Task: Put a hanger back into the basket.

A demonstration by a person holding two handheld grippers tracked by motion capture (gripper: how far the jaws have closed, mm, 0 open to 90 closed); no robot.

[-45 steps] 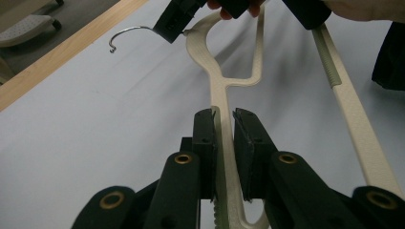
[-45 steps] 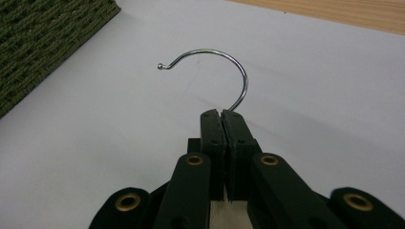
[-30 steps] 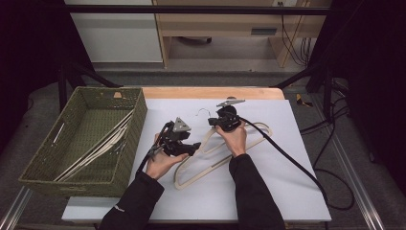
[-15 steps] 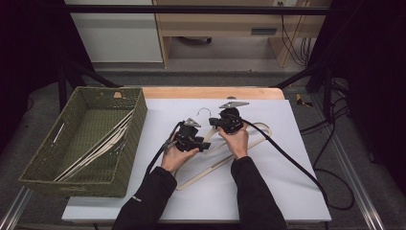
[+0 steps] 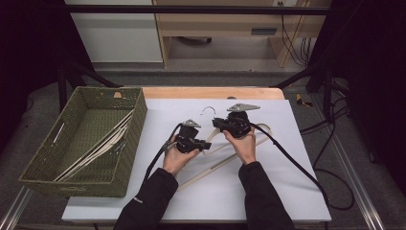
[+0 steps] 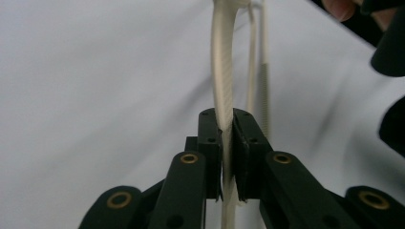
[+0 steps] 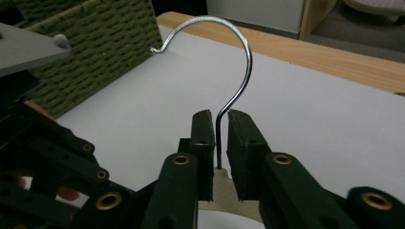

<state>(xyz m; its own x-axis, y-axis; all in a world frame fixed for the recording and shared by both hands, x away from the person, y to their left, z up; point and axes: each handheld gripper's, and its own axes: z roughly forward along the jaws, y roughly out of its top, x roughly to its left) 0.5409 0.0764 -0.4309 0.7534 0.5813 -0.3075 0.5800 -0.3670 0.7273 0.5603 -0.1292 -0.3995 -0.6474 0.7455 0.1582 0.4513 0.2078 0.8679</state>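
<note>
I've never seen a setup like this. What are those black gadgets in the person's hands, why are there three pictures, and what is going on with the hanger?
No robot arm here: a person at a white table holds a hand-operated two-jaw gripper in each hand. The high view looks down from above. The other two come from small cameras riding on the grippers, looking along their black jaws.

On the table lies a pale hanger; beside it stands a green woven basket with more hangers inside.

The left gripper has just been closing and now clamps one pale arm of the hanger. The right gripper has just been opening: the metal hook stands between its jaws, with small gaps on either side, so it seems to be letting go.
</note>
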